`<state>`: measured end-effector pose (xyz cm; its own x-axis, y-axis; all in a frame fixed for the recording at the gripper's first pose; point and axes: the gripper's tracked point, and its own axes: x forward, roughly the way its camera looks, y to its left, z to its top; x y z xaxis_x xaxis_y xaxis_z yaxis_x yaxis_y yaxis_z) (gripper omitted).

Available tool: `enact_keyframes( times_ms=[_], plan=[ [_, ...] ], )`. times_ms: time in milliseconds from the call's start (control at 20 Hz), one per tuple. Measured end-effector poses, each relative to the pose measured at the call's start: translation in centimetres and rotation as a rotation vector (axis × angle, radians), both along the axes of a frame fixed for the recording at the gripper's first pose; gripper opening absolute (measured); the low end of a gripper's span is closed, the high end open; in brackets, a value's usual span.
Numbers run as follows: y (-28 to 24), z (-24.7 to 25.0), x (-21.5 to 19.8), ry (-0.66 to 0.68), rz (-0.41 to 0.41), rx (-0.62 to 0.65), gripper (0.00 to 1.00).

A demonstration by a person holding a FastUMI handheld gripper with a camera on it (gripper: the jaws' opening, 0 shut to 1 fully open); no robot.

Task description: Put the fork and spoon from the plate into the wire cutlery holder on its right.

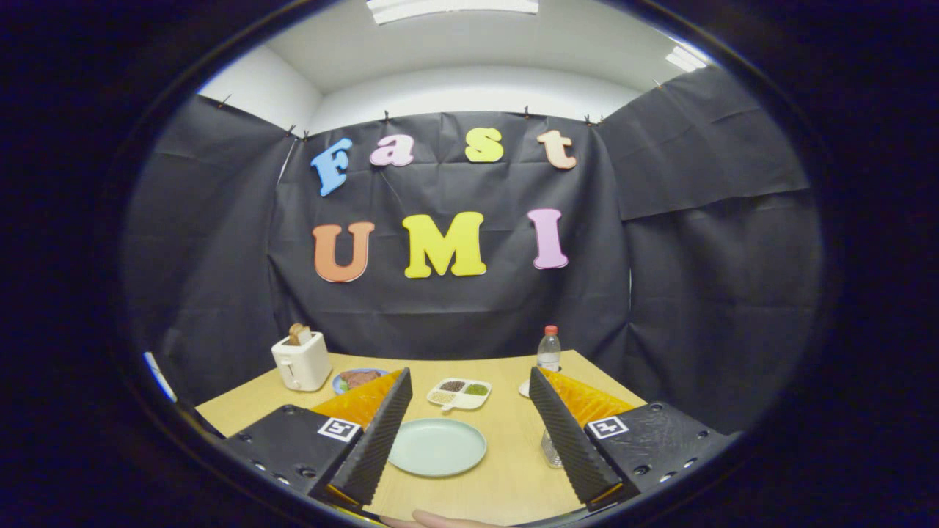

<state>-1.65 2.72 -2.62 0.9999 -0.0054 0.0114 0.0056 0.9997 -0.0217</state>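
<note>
The gripper (469,440) is held level above a light wooden table (506,484), its two fingers spread wide apart with nothing between their pads; each finger (378,440) slants inward from the lower corners of the frame toward the table's middle. Between the fingers, at lower centre, lies a pale green plate (437,446), flat on the table and looking bare; no fork or spoon can be made out on it. Just inside the right finger, low and right of the plate, a small wire or clear object (550,449) peeks out, mostly hidden by the finger, too covered to tell whether it is the wire cutlery holder. Beyond the plate, near frame centre, sits a white divided dish (459,393) holding dark, green and pale grains. To the left, a white toaster (301,361) stands upright with a slice of bread (298,334) sticking out of its top, and right beside it a blue plate (357,379) carries a piece of meat, partly covered by the left finger. To the right of centre a clear water bottle with a red cap (549,348) stands upright at the table's far edge, just behind the right finger's tip. At the very bottom edge of the frame, a sliver of a person's hand (440,521) shows under the gripper.
</note>
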Motion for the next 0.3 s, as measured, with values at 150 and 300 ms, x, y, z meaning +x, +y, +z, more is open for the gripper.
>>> enact_keyframes(
  times_ms=[150, 300],
  plan=[
    [0.57, 0.03, 0.0, -0.008, -0.002, -0.005, 0.96],
    [0.85, -0.23, 0.21, -0.007, -0.006, -0.005, 0.96]
  ],
)
